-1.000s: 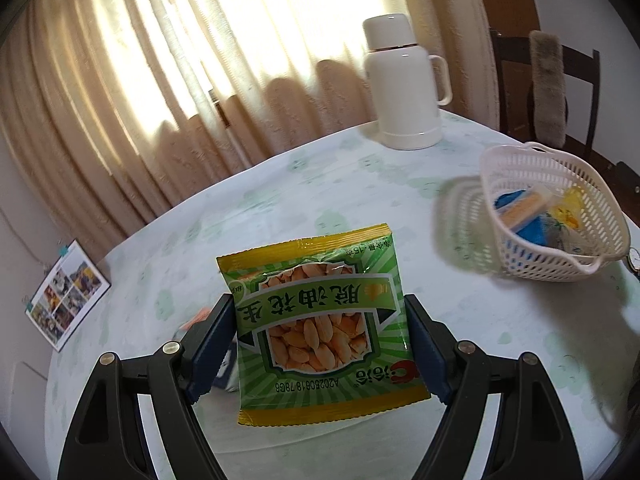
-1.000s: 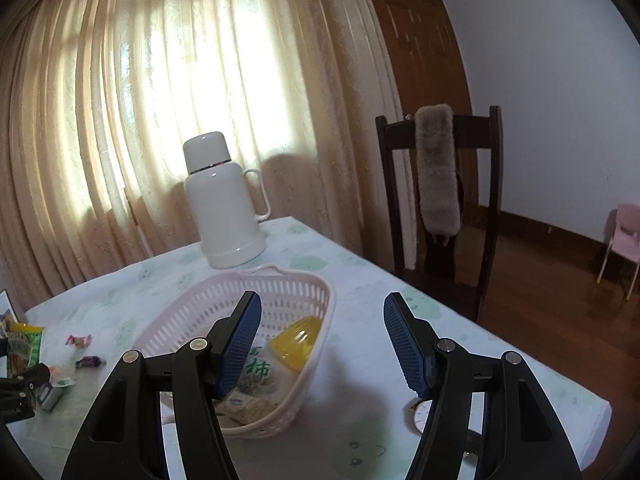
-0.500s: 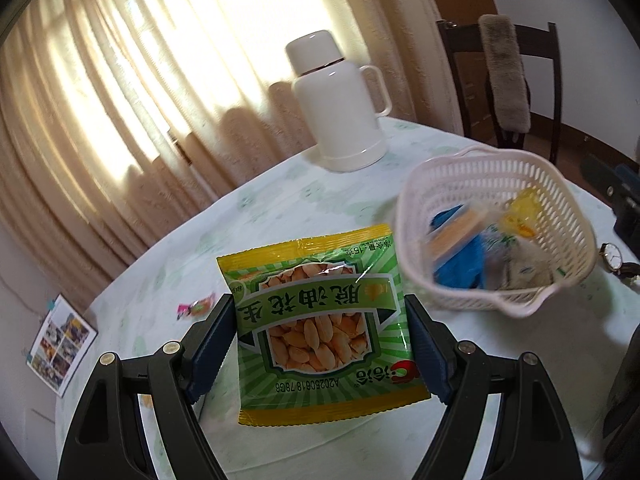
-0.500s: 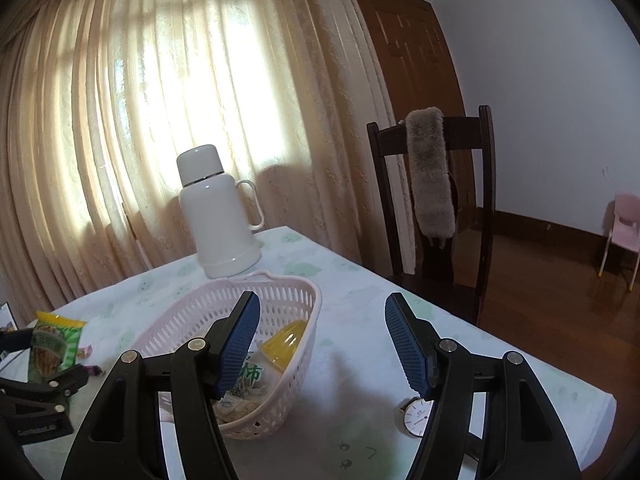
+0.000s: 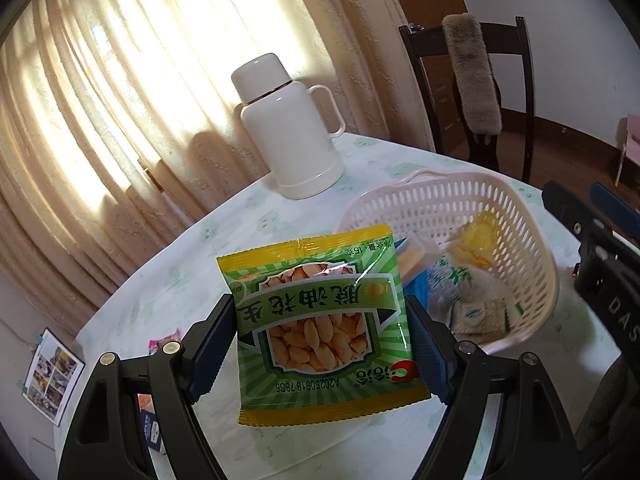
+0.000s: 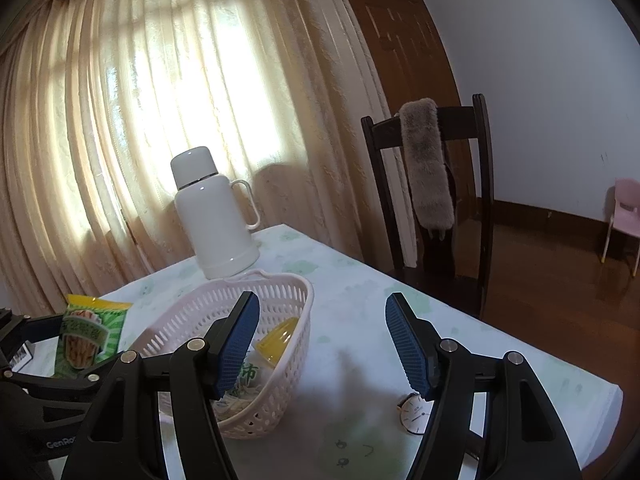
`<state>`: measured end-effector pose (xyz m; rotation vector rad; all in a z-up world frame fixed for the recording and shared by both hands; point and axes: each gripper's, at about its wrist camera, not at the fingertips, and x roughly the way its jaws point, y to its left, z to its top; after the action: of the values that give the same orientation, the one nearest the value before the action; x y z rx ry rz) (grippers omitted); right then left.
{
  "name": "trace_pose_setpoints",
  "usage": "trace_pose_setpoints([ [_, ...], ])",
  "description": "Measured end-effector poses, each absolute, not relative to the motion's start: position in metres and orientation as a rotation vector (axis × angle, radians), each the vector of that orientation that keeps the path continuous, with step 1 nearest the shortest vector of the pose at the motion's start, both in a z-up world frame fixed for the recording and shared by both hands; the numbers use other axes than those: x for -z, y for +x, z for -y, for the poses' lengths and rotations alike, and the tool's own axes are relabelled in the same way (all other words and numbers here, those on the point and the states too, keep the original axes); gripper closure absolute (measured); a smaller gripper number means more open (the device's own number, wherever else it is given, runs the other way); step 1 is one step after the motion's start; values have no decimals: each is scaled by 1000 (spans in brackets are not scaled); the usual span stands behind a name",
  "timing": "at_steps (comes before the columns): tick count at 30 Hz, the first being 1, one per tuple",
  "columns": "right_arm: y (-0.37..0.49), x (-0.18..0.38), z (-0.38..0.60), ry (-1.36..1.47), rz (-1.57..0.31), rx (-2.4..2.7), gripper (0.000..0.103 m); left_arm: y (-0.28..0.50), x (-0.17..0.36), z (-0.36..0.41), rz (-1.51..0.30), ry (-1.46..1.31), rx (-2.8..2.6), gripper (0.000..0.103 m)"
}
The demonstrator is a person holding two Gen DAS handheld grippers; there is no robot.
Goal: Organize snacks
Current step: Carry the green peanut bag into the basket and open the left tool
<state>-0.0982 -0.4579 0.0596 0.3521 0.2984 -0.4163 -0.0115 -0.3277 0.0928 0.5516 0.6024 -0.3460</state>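
My left gripper (image 5: 320,344) is shut on a green and yellow bag of peanuts (image 5: 320,320), held flat above the table just left of a white plastic basket (image 5: 532,248). Inside the basket lie a yellow jelly cup (image 5: 482,236), a blue packet (image 5: 420,290) and a pale snack bag (image 5: 476,304). The right wrist view shows the same peanut bag (image 6: 90,334) at the far left, beside the basket (image 6: 276,292). My right gripper (image 6: 322,344) hovers open and empty over the basket's right side and the tablecloth.
A white thermos jug (image 5: 290,128) stands at the back of the table. A wristwatch (image 6: 414,414) lies near the front right edge. Small candies (image 5: 164,342) and a packet (image 5: 150,428) lie at the left. A dark chair (image 6: 432,200) stands past the table's far corner.
My left gripper has carried the peanut bag to the right, and the basket now lies close beside it. The right gripper has stayed almost still.
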Motion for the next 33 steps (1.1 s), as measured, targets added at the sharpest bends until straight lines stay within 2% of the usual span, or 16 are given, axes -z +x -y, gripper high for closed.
trace_pose_setpoints([
  [33,-99,-59,465,385,-310,460,33,14,-97,346,-718,398,488,22],
])
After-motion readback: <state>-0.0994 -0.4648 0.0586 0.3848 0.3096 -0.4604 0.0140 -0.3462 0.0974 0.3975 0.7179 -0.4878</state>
